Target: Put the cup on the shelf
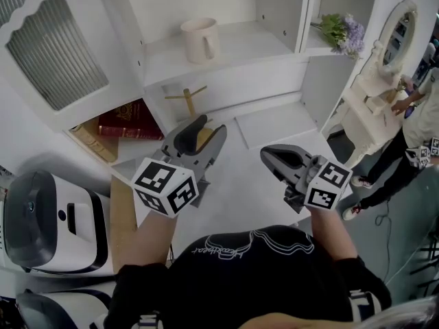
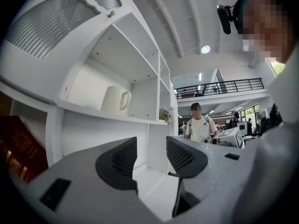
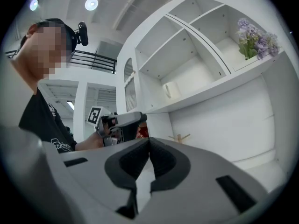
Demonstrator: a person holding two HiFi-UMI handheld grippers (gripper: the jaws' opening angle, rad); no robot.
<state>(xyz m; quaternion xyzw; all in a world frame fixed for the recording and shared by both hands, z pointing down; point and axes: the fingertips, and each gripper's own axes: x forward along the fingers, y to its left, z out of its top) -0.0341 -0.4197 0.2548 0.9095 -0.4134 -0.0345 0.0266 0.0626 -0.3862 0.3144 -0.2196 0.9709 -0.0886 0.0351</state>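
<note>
Jaws of the left gripper (image 1: pixel 204 136) stand wide apart and empty below the shelf (image 1: pixel 254 46), as suits a load already let go. The right gripper (image 1: pixel 285 157), also below the shelf, is pinched closed on nothing, likely idle. Farthest, the cup (image 1: pixel 200 40) stands upright on the shelf, apparently delivered.

Head view: above the person, facing steeply down on the left gripper (image 1: pixel 212 126), the right gripper (image 1: pixel 269 155) and the white shelf unit (image 1: pixel 240 46) close ahead. Left gripper view: low, tilted up past its jaws at the shelf holding the cup (image 2: pixel 115 100). Right gripper view: low, looking obliquely along that shelf front; all three share the cup.
</note>
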